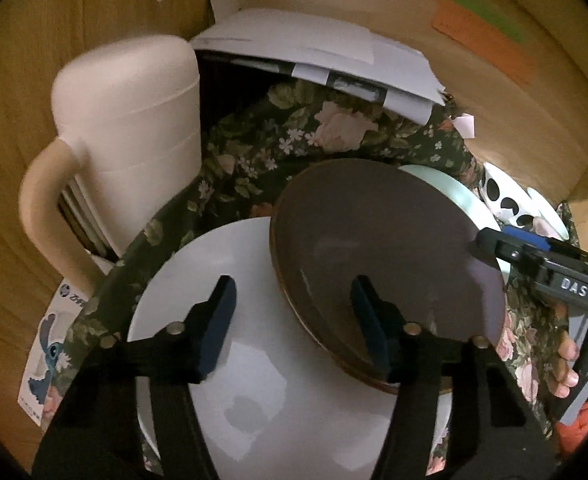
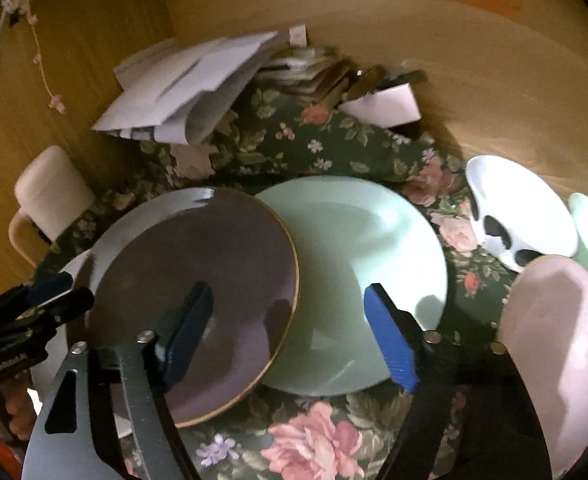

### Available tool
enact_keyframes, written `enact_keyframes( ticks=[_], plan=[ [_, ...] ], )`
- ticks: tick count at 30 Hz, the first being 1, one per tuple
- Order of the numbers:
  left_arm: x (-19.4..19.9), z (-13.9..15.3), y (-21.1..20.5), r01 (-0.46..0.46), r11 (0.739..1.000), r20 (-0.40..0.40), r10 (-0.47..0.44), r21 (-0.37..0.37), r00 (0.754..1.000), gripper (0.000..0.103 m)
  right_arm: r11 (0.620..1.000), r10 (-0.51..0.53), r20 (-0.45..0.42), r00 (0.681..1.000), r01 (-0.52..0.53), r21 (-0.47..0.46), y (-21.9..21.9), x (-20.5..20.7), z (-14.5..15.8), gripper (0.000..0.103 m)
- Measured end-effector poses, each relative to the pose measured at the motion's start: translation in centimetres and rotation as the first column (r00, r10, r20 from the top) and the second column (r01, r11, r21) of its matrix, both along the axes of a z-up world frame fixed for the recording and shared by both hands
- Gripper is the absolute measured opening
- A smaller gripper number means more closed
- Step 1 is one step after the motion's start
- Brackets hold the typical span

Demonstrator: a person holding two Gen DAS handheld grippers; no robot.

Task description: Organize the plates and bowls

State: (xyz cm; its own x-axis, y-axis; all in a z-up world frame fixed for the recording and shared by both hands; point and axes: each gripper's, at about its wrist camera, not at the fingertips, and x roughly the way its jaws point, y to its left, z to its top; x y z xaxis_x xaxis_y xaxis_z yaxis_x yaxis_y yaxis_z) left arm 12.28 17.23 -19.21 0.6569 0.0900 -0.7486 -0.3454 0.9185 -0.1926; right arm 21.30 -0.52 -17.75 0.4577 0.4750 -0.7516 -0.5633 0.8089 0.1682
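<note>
A brown plate (image 1: 386, 248) (image 2: 198, 280) lies tilted, overlapping a white plate (image 1: 222, 280) (image 2: 110, 236) on its left and a pale green plate (image 1: 458, 188) (image 2: 358, 248) on its right. My left gripper (image 1: 294, 320) is open above the white and brown plates, one finger over each. My right gripper (image 2: 290, 328) is open over the seam between the brown and green plates; it also shows in the left wrist view (image 1: 506, 244). A white bowl with black spots (image 2: 510, 208) (image 1: 506, 200) and a pink bowl (image 2: 562, 344) sit at the right.
A floral tablecloth (image 2: 302, 440) covers the round table. A white mug-shaped container (image 1: 134, 128) (image 2: 50, 196) stands at the left. A pile of papers (image 1: 318, 52) (image 2: 190, 80) and a small white box (image 2: 390, 104) lie at the back against the yellow wall.
</note>
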Motion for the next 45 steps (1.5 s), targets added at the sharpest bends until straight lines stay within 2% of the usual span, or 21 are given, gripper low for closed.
enact_keyframes(
  ticks=[6, 8, 14, 23, 31, 45],
  plan=[
    [0.9, -0.6, 0.3, 0.006, 0.999, -0.020, -0.007, -0.040, 1.000, 0.048, 1.000, 0.018, -0.068, 0.998, -0.017, 0.008, 0.5, 1.6, -1.2, 0.053],
    [1.1, -0.7, 0.3, 0.012, 0.999, -0.025, -0.013, -0.051, 1.000, 0.048, 0.999, 0.030, -0.095, 0.995, -0.029, 0.016, 0.6, 1.9, -1.5, 0.041],
    [1.7, -0.9, -0.1, 0.035, 0.997, -0.023, -0.037, -0.068, 0.999, 0.039, 0.998, 0.064, -0.135, 0.989, -0.059, 0.037, 1.4, 2.5, -2.2, 0.035],
    [1.9, -0.5, -0.6, 0.032, 0.999, -0.021, -0.033, -0.030, 0.999, 0.038, 0.995, 0.085, -0.162, 0.983, -0.075, 0.066, 2.8, 2.8, -3.1, 0.034],
    [1.7, -0.3, -0.4, 0.009, 0.999, -0.012, -0.010, -0.052, 1.000, 0.038, 0.995, 0.087, -0.120, 0.989, -0.081, 0.052, 2.6, 1.5, -2.2, 0.034],
    [0.3, 1.6, -2.2, 0.055, 0.998, 0.047, -0.053, -0.034, 0.997, 0.038, 0.996, 0.047, -0.063, 0.997, -0.042, 0.075, -1.1, -1.1, 0.3, 0.034]
  ],
)
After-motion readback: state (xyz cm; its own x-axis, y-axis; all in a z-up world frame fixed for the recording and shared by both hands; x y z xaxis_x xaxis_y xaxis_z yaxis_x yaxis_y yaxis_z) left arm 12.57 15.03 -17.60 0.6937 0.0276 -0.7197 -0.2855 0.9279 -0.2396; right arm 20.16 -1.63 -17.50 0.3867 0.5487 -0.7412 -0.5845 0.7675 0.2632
